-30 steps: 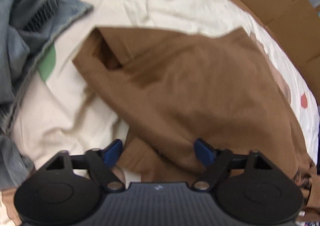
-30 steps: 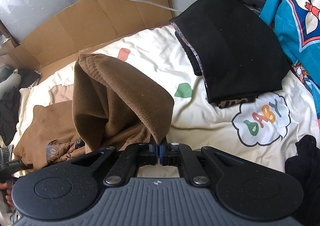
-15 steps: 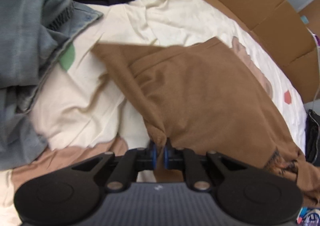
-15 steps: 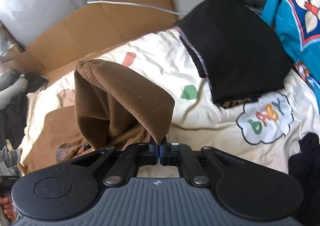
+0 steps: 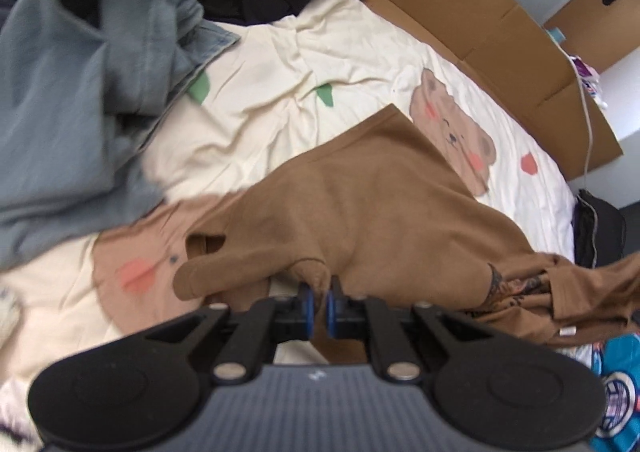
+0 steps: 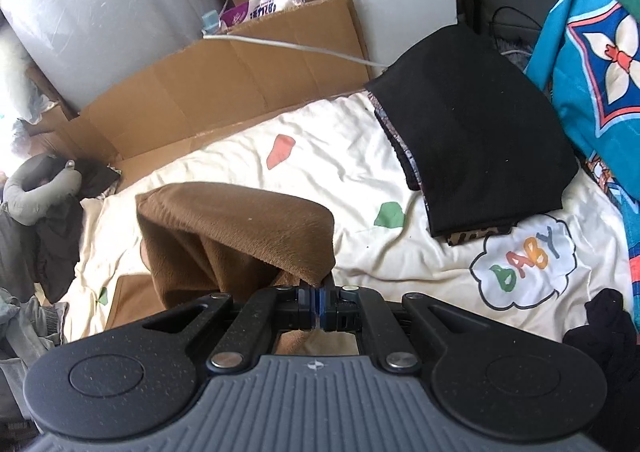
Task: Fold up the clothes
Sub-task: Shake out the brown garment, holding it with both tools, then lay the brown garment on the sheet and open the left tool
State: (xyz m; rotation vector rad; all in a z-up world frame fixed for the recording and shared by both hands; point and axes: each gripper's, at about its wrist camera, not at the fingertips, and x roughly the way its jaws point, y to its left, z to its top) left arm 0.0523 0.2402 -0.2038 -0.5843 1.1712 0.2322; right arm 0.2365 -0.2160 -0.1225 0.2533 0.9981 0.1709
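Cream bed sheet [image 6: 352, 156] with bear and "BABY" prints, cardboard [image 6: 224, 76] along the far edge. Brown garment [image 5: 380, 204] partly lifted off the bed, strung between both grippers. Left gripper [image 5: 319, 306] pinched tight on a bunched brown fold, narrow gap filled with cloth. Right gripper [image 6: 319, 306] fully closed on another edge, fabric draping over its tips. Two-point hold likely to raise and spread the garment before folding. Folded black stack [image 6: 476, 148] sits to the right, probably done. Denim pile [image 5: 84, 84] at left, probably waiting.
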